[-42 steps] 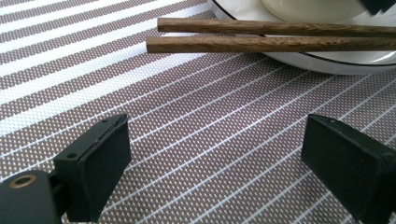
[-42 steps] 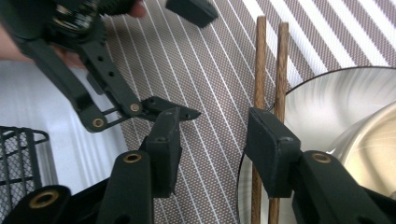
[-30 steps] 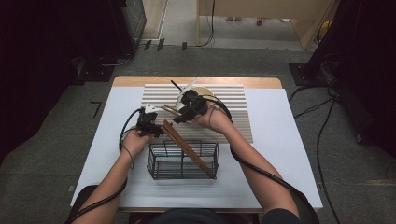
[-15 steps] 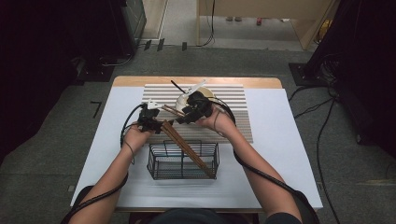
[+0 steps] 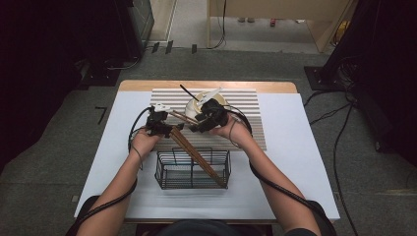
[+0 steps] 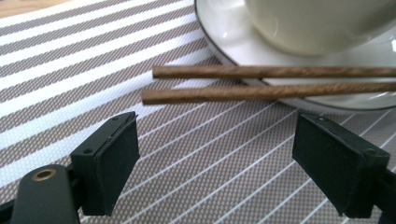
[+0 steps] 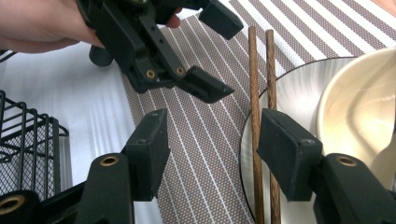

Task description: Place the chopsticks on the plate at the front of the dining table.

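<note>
High view: a chopstick pair (image 5: 196,155) already leans in the basket (image 5: 193,169) at lower centre. Another pair (image 6: 266,83) lies on the plate rim (image 6: 224,42), ungrasped; left hand-held gripper (image 6: 217,163) and right hand-held gripper (image 7: 212,154) stand apart, empty.

Chopsticks (image 6: 271,81) rest on the plate (image 6: 219,35), bowl (image 6: 317,23) behind them.

Bare striped mat (image 6: 93,70) lies open before the chopsticks' (image 6: 261,81) free tips, while the plate (image 6: 224,42) rim beneath them and the wire basket (image 5: 193,169) nearby hem them in.
</note>
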The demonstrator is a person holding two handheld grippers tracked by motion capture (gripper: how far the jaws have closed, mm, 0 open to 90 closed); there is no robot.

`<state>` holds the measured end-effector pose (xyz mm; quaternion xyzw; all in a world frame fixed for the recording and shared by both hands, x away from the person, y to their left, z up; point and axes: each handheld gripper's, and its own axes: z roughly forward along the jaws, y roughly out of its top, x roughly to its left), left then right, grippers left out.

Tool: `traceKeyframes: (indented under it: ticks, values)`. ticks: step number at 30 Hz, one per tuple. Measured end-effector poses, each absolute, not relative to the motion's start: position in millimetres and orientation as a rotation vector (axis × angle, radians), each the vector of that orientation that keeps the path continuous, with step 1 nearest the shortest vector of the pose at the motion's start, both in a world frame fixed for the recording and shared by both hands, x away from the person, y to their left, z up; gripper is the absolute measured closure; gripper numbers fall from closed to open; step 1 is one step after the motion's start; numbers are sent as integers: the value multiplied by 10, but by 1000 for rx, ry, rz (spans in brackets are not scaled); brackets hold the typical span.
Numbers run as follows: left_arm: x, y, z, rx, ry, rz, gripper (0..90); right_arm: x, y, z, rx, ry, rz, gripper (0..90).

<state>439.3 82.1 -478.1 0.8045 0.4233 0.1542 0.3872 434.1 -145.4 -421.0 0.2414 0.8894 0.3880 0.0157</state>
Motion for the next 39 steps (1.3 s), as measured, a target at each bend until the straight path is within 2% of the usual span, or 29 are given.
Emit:
traceKeyframes:
  ticks: [7,39]
  values:
    - [4428,798,-4761,2034,1064,379,153,4283,-1564,-4236,780,2737,1215,460]
    - [4424,769,-4811,2026,1058,425,152,3981,-2141,-4424,876,2573,1238,466]
